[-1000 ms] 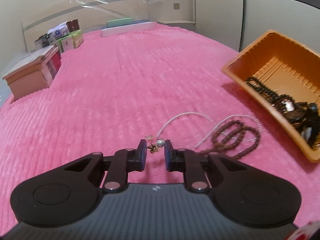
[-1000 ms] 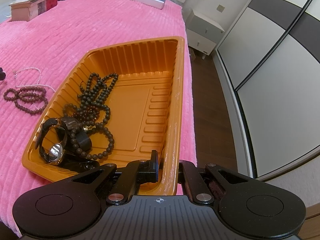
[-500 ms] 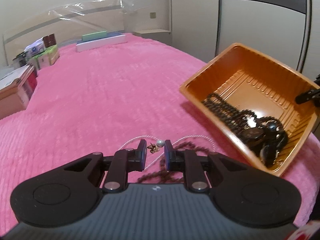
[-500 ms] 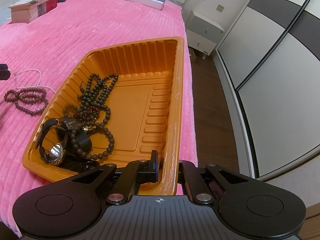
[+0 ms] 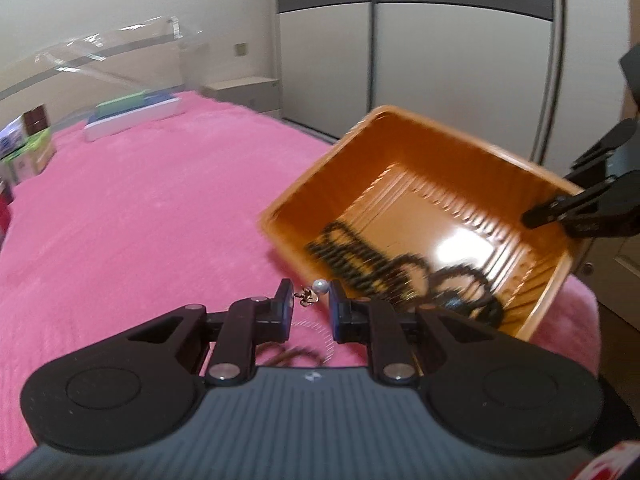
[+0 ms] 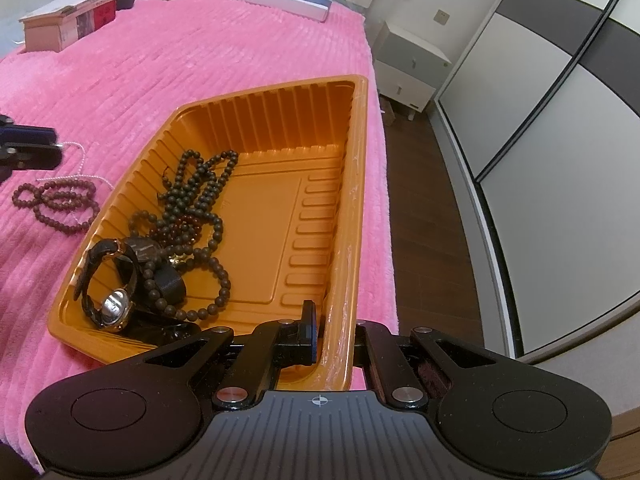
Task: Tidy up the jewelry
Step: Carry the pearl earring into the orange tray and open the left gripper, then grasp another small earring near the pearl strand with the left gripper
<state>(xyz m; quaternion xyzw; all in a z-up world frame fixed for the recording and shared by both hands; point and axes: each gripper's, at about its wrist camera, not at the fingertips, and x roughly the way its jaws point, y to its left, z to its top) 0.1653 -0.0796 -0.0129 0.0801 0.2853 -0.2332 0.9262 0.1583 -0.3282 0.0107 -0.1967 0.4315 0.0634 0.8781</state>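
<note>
Your work surface is a pink ribbed blanket (image 6: 200,64) covering a bed; boxes (image 6: 68,26) line its far edge, a white nightstand (image 6: 412,64) stands beyond the corner, and sliding wardrobe doors (image 6: 560,128) face the dark wood floor (image 6: 432,216). The orange tray (image 6: 356,184) sits at the bed's right edge, holding dark bead strands (image 6: 196,196) and a watch (image 6: 114,304).

Your right gripper (image 6: 334,336) is clamped on the tray's near wall, one finger inside, one outside.

Your left gripper (image 5: 309,308) has its jaws narrowly parted, with a pearl earring (image 5: 314,291) between the tips; whether it is pinched, you cannot tell.

Brown beads (image 6: 56,204) and a white pearl strand (image 6: 82,160) lie on the blanket just left of the tray.
</note>
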